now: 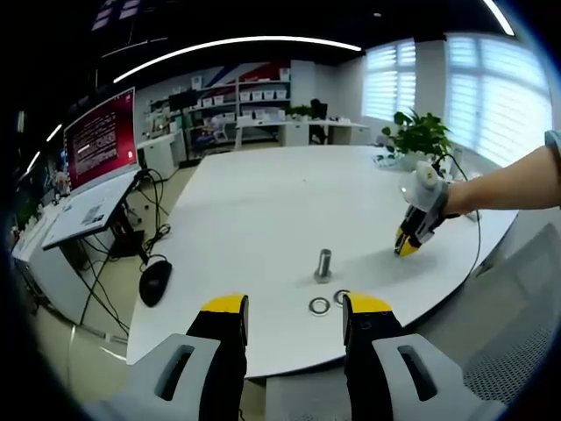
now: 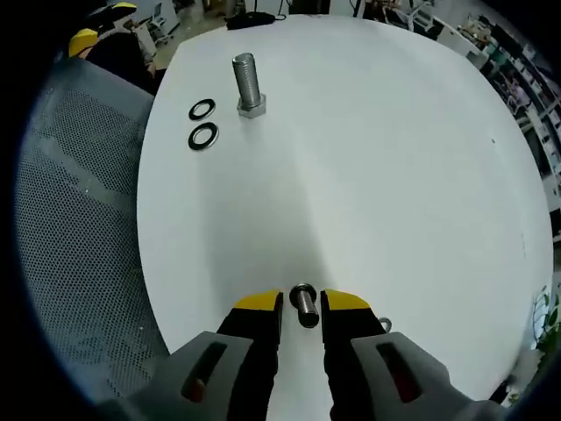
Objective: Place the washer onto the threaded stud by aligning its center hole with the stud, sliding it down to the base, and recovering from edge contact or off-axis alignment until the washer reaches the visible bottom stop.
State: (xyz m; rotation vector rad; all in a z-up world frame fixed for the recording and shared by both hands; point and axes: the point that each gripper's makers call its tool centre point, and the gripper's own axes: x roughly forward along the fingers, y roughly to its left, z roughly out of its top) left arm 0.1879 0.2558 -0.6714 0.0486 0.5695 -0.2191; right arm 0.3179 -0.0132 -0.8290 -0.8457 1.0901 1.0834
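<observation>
Ahead of my left jaws spreads the white desk, round-edged, w/ a mesh chair tucked at its near side. Left gripper hangs just short of the desk edge, jaws released, nothing between them, prob. waiting to go for a washer. Right gripper is lowered to the desk well off to the side of the left jaws; between its tips sits a small bolt, tips just beside it on both sides, but I can't tell if they're actually clenched on it or only bracketing it.

Threaded stud stands upright on its hex base just beyond my left jaws, bare, no washer on it yet. Two washers lie flat on the desk between stud and left jaws: one washer sits centred in the jaw gap, the second washer is right by my right-side jaw tip, partly hidden. They're close to the stud, I'd guess for a short lift and easy axis line-up.
</observation>
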